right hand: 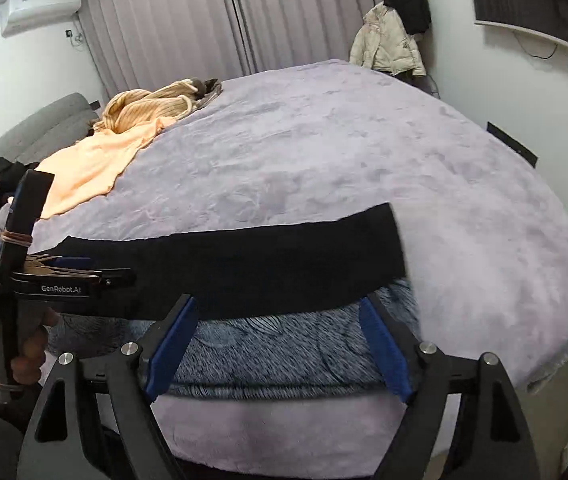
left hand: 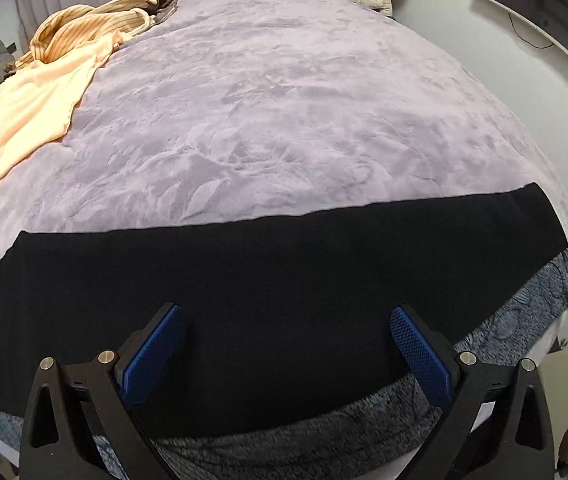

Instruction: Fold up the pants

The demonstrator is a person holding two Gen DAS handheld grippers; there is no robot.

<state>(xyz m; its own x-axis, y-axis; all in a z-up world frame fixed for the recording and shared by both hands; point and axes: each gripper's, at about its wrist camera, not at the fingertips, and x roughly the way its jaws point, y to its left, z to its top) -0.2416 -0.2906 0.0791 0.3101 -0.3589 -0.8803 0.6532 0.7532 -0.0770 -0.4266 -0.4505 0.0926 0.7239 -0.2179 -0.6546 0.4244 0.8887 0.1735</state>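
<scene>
**Pants laid flat along the near edge of the bed**

Left wrist view: the black pants (left hand: 268,280) lie as a flat band across the lilac blanket (left hand: 284,100), near the bed's front edge. The left tongs (left hand: 286,326) stand spread above the cloth, pinching nothing. Peach and striped garments (left hand: 56,64) lie at the far left.

Right wrist view: the right tongs (right hand: 276,316) stand spread, nothing between them, over the grey patterned bed edge (right hand: 276,348) just in front of the pants (right hand: 264,260). A hand (right hand: 8,344) grips the other tool's handle at left.

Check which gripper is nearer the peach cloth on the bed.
Left. The left gripper hangs open over the black pants' middle; the right gripper, also open, sits by their far end, further from the peach cloth.
</scene>
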